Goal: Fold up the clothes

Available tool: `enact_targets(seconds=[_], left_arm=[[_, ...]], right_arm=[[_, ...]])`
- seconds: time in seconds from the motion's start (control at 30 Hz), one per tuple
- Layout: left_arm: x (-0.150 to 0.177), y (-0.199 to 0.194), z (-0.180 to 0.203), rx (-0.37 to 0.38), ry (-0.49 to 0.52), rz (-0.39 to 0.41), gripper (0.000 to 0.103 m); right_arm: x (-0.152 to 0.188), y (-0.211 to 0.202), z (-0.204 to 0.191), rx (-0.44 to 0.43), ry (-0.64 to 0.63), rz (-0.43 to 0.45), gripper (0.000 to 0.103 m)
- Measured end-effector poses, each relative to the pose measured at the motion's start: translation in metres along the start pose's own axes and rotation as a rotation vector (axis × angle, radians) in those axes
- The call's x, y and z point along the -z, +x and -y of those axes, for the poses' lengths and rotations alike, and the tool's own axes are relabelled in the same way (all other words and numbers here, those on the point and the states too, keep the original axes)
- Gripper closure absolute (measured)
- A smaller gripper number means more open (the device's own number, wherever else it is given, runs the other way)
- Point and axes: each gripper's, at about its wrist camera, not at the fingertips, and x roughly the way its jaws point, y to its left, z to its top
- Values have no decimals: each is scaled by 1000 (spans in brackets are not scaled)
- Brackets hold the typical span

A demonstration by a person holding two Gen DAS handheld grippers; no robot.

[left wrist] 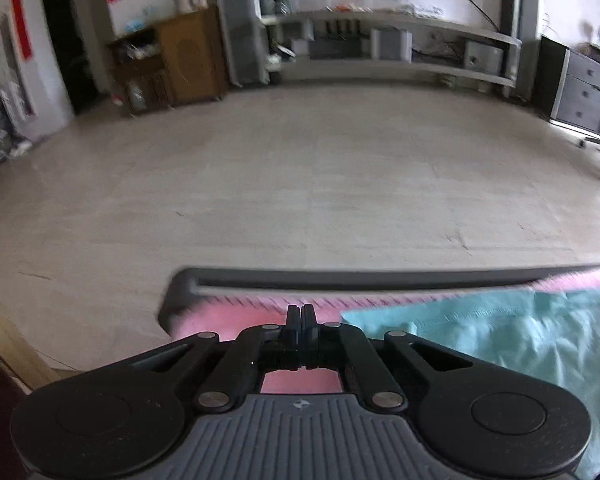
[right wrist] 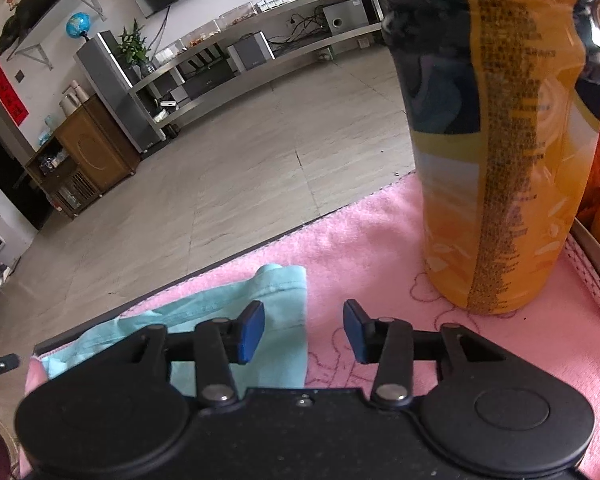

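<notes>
Two grippers work over one teal garment (left wrist: 500,340), which lies flat on a pink towel (left wrist: 236,316) covering the table, near its far edge. Starting on the left, the left gripper (left wrist: 301,314) has its jaws pressed fully together with nothing visible between them; it sits over bare pink towel, and the garment's nearest edge lies just to its right, not under its tips. Further right, the right gripper (right wrist: 304,330) stands roughly half open, its blue pads (right wrist: 250,336) gripping nothing; the garment's right-hand border runs front to back between the pads, with the left pad over the cloth and the right pad over the towel. By my reading the right hand is the better placed to take that border, and the garment's long axis seems to run across the table between the two hands. Only the right wrist view shows the tall orange bottle (right wrist: 500,160) standing just beyond and to the right; only the left wrist view shows the table's dark rim (left wrist: 340,280).
</notes>
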Motion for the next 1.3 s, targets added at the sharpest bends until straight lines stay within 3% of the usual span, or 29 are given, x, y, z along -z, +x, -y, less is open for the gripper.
enact_targets(seconds=[0.13, 0.2, 0.37, 0.43, 0.5, 0.53, 0.6, 0.93, 1.13, 1.2, 1.3], left_arm=[[5, 19, 17, 52, 23, -65, 85], [7, 30, 27, 67, 38, -96, 84], [8, 43, 36, 23, 28, -99, 69], [8, 47, 41, 9, 35, -95, 71], [10, 48, 46, 3, 59, -83, 80], [10, 48, 49, 9, 70, -79, 90], [11, 46, 51, 2, 73, -70, 96], [2, 7, 13, 18, -1, -2, 98], [2, 12, -8, 30, -77, -13, 98], [5, 16, -11, 29, -93, -15, 98], [9, 22, -10, 28, -94, -26, 98]], right_arm=[[2, 6, 1, 2, 11, -4, 59], [4, 6, -1, -3, 8, -5, 59], [3, 3, -5, -27, -17, 4, 57], [4, 3, -6, -33, -21, 0, 57], [5, 4, -6, -32, -23, -2, 57], [5, 4, -6, -30, -23, -3, 57], [5, 5, -5, -29, -19, -5, 57], [2, -1, 2, -11, -24, 3, 54], [-2, 2, 2, 14, -12, 25, 52], [-4, 5, 1, 29, -13, 41, 53], [-8, 16, 3, 23, -11, 22, 64]])
